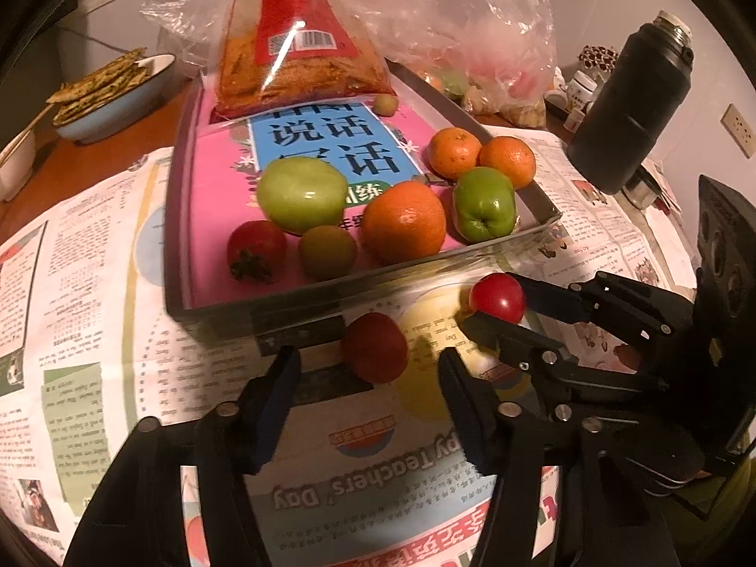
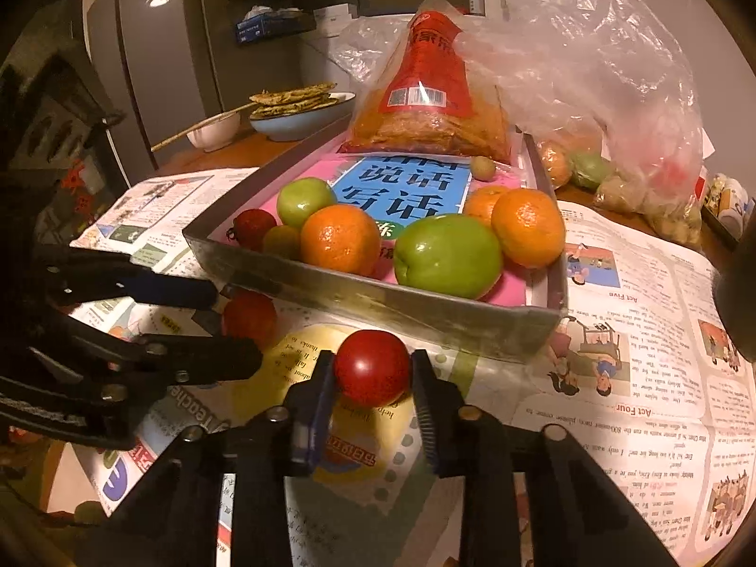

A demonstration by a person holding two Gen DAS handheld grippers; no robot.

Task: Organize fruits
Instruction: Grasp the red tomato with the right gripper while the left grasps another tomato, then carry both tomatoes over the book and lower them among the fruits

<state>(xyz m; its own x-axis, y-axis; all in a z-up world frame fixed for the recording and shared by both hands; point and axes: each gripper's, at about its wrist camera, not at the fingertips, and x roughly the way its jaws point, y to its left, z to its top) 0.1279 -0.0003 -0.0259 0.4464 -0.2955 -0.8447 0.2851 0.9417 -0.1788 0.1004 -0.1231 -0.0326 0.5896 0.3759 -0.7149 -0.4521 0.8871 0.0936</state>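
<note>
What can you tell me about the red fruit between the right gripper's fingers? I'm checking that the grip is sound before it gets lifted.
The red fruit is small, round, smooth and glossy, like a cherry tomato, with a light highlight on top. It sits low over the newspaper, just in front of the metal tray's near wall, outside the tray. The right gripper is shut on it: both fingers press its left and right sides. No stem shows. Its underside is hidden, so contact with the paper cannot be told.

Both wrist cams close, angled down; share tray (image 1: 359, 283) (image 2: 378, 304).
</note>
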